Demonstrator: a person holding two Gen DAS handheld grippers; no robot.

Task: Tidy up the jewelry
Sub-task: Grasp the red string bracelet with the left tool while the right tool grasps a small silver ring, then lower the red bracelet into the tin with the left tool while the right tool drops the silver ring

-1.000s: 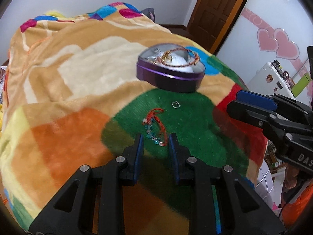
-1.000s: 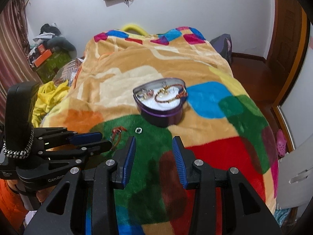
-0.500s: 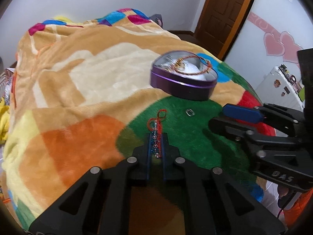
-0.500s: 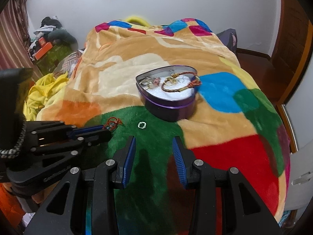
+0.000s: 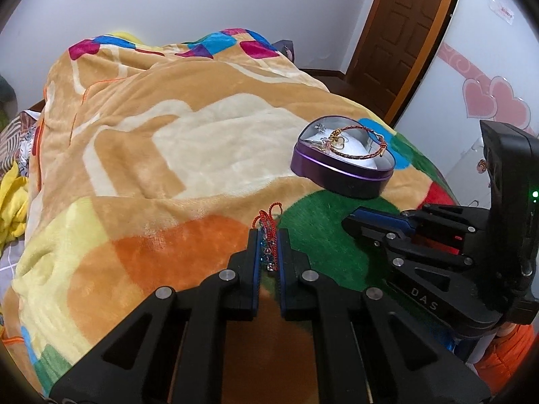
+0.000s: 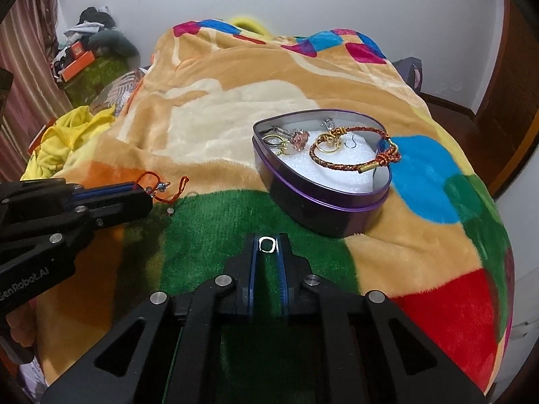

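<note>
A purple heart-shaped tin sits open on the blanket, with a braided red-gold bracelet, rings and a pink stone piece on white foam; it also shows in the left wrist view. My left gripper is shut on a red cord bracelet with blue beads, lifted off the blanket; its loose end hangs out in the right wrist view. My right gripper is shut on a small silver ring, just in front of the tin.
The colourful fleece blanket covers the bed. A yellow cloth and clutter with boxes lie off the left side. A wooden door and a wall with pink hearts stand to the right.
My left gripper closed on the red cord bracelet and raised it. My right gripper moved forward and closed on the silver ring that lay on the green patch.
</note>
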